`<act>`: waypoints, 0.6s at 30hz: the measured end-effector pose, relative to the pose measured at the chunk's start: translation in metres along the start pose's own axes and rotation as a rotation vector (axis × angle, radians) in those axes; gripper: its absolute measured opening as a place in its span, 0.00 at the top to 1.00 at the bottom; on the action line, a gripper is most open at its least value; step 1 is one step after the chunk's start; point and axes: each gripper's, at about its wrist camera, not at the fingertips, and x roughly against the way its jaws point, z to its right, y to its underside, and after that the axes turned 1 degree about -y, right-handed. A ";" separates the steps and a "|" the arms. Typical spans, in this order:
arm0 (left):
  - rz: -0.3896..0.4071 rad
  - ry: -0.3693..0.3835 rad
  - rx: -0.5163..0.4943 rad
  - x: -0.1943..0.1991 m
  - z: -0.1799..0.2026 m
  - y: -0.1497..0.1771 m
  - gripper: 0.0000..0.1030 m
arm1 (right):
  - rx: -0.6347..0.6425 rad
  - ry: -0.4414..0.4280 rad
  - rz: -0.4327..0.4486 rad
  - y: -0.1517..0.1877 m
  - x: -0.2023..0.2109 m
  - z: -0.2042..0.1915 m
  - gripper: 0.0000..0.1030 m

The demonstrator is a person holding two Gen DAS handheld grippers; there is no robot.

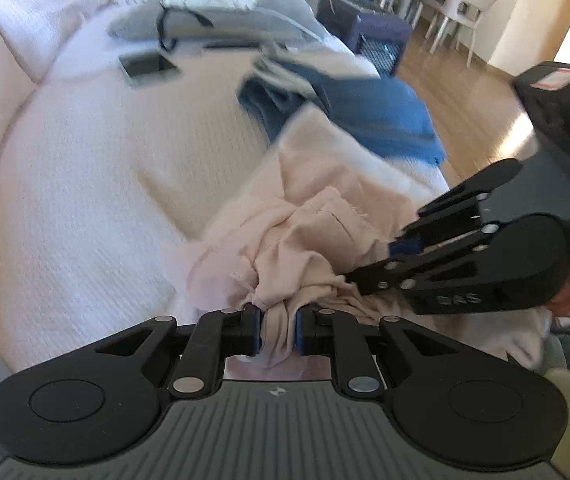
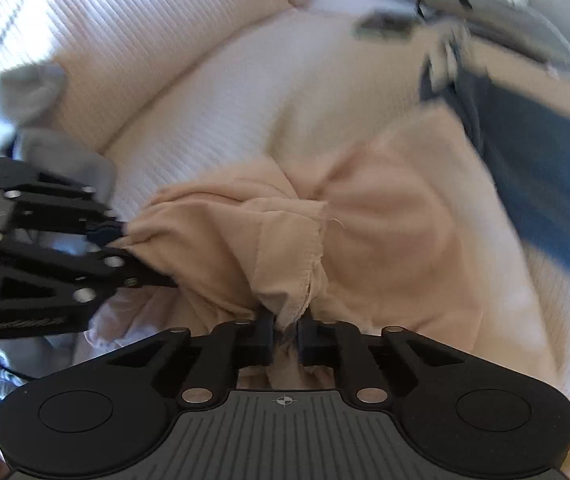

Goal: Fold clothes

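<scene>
We find both views motion-blurred, the upper-frame clutter illegible, yet the left tongs (image 1: 278, 330) and right tongs (image 2: 286, 334) are each clamped on bunched folds of the beige garment (image 1: 321, 216) lying low-centre on the white sofa (image 1: 85, 200).

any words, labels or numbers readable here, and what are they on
"DAS": raised letters on the side of the right gripper, partly legible.
Raised lettering on the left gripper: too blurred to read.
Pale label on the black device at the right edge: too blurred to read.
Nothing else legible.
</scene>
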 end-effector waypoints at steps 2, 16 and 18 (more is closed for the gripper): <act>0.042 -0.049 0.008 0.010 -0.010 -0.015 0.86 | 0.021 -0.006 0.071 -0.022 0.014 -0.003 0.90; 0.077 -0.392 0.181 0.052 -0.093 -0.035 0.16 | 0.129 0.025 0.406 -0.118 0.040 -0.034 0.30; 0.014 -0.355 0.192 0.038 -0.088 -0.015 0.16 | 0.115 0.044 0.350 -0.093 0.040 -0.022 0.30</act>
